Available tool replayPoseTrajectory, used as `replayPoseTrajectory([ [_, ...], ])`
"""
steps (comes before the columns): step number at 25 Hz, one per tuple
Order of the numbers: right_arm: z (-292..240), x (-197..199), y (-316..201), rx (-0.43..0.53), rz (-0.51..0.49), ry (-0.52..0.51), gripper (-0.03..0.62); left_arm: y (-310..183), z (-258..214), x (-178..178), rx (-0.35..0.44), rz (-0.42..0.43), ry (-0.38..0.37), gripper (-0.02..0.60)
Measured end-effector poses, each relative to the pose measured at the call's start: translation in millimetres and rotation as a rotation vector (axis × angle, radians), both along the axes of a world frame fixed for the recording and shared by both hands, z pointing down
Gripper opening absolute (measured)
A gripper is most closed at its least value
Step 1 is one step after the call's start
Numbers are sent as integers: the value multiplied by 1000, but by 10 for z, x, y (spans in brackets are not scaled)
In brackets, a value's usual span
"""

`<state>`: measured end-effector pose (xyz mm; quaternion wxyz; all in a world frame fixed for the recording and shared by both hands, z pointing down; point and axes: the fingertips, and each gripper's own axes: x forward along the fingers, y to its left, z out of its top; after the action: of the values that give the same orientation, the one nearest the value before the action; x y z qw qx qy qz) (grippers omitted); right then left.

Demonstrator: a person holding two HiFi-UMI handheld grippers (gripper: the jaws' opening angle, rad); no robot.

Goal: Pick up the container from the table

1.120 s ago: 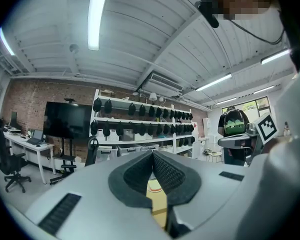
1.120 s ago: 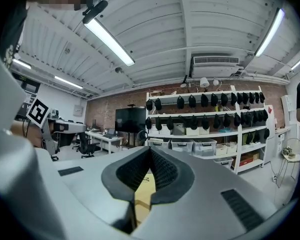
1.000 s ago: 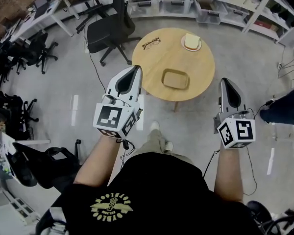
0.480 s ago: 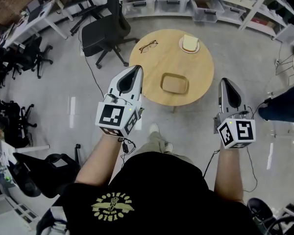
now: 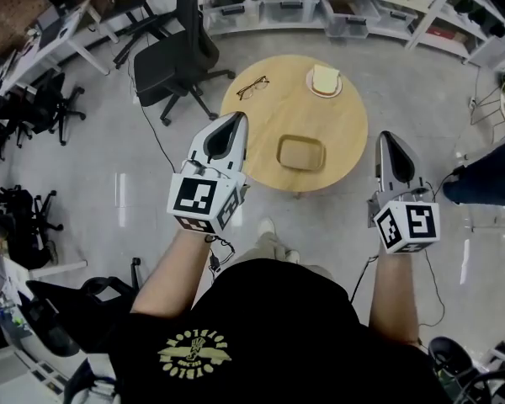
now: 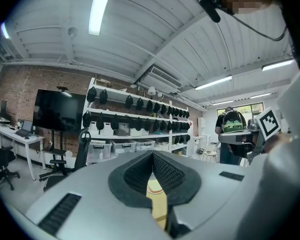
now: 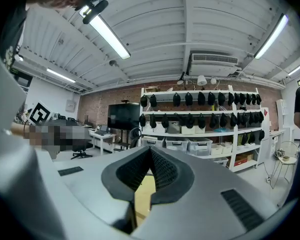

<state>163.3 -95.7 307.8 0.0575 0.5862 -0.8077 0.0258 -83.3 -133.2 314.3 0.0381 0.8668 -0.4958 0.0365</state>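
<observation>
**Both grippers short of the table; container untouched**

Premises: an open workroom with shelving (image 5: pixel 320 11) along the far wall and an office chair (image 5: pixel 172 57) left of centre. A round wooden table (image 5: pixel 261 120) stands ahead of the person.

Left gripper (image 5: pixel 233 123): jaws pressed together, nothing between them; its own view shows only a sliver of tabletop through the slit. In the head view its tip overlaps the table's left rim.

Right gripper (image 5: pixel 386 140): jaws likewise closed and empty. It hangs off the table's right side, over the floor.

Container (image 5: pixel 301 152): a shallow tan tray lying flat on the near half of the table, well apart from both grippers. It lies ahead of and between the two, inward of each. Its long axis runs across the view, left to right, so its short ends face the grippers. The left gripper appears marginally nearer, though depth cannot be confirmed.

Other items: a plate (image 5: pixel 325 82) at the far rim and a pair of glasses (image 5: pixel 252 87) at far left, both clear of the container.

Assessment: approach stage; the jaws must open before any grasp.
</observation>
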Motion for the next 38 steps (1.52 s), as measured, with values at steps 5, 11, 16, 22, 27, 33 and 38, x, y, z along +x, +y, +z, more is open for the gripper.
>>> replayPoseTrajectory([
  [5,2,-69,-207,0,11,-2,15,-242,44,-45,-11,14,-18,18],
  [11,55,-146,-409,-10,32,1,15,-493,119,-78,-23,46,-15,18],
  [16,61,-205,-460,-22,62,31,15,-644,102,-57,-16,92,15,18],
  [22,-88,-212,-473,-24,89,54,15,-753,95,-10,-26,131,50,18],
  [27,-163,-195,-477,-22,90,50,15,-764,63,-9,-24,139,54,18],
  [33,-164,-174,-613,-11,77,38,15,-859,74,13,-32,130,58,18],
  [38,-93,-117,-742,-19,48,37,15,-935,96,135,-33,130,46,18],
])
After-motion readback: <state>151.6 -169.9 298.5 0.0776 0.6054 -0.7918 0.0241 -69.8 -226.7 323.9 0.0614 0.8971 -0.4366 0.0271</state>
